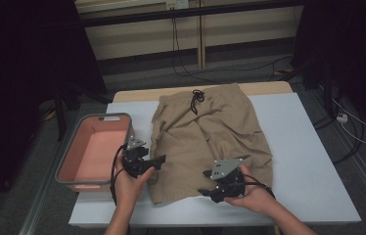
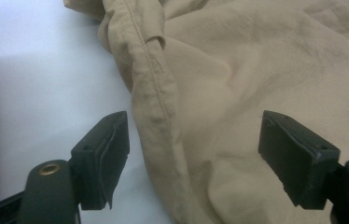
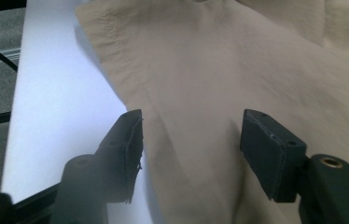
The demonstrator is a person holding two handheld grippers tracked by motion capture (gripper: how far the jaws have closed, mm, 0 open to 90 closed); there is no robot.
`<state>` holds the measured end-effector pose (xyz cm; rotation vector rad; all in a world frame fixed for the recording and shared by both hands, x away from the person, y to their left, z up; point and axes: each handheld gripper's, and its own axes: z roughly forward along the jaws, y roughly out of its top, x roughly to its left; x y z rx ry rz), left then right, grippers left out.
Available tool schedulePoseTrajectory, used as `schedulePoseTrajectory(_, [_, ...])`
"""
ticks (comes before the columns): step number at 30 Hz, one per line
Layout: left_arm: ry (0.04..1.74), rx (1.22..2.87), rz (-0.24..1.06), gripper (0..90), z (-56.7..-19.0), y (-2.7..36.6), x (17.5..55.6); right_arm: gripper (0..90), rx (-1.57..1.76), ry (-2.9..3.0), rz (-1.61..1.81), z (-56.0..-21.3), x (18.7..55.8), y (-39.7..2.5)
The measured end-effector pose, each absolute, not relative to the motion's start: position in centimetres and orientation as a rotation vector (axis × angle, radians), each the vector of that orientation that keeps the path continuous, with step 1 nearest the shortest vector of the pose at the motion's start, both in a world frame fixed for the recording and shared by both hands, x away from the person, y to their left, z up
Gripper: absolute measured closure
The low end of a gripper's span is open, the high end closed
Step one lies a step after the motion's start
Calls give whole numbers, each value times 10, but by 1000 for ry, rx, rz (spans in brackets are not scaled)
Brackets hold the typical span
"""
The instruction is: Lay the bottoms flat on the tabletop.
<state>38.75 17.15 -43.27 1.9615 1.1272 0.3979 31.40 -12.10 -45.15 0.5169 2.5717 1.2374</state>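
At the near edge of the white table (image 1: 308, 161), two hands hold the grippers over the hem end of a pair of tan shorts (image 1: 210, 132). The left gripper (image 1: 157, 160) sits at the shorts' near left edge, its jaws spread wide and holding nothing; the right gripper (image 1: 205, 182) hovers over the near right leg, jaws likewise apart and empty.

The shorts lie roughly flat in the middle of the table, legs toward the person, waistband at the far edge, the cloth rumpled with soft folds across the seat. A black drawstring (image 1: 196, 99) curls at the far waistband, seen from the high view.

The left gripper view shows what the high view blurs: a stitched side seam (image 2: 156, 88) running between the jaws, with bare table on the left and cloth under the right jaw. The right gripper view shows the stitched hem corner (image 3: 99, 29) lying flat on the table beyond the jaws.

Left of the shorts stands a pink bin with a grey rim (image 1: 79, 182).
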Motion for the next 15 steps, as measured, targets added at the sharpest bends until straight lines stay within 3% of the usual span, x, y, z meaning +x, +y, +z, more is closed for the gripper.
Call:
schedulePoseTrajectory(7, [1140,1954,397,197,-430,174,388,440,530,2628,1161,-463,322,-114])
schedulePoseTrajectory(11, [1141,1944,393,175,-428,173,387,404,605,2646,1196,-468,330,-117])
schedulePoseTrajectory(15, [1136,1954,396,172,-429,171,388,494,605,2637,1198,-468,332,-118])
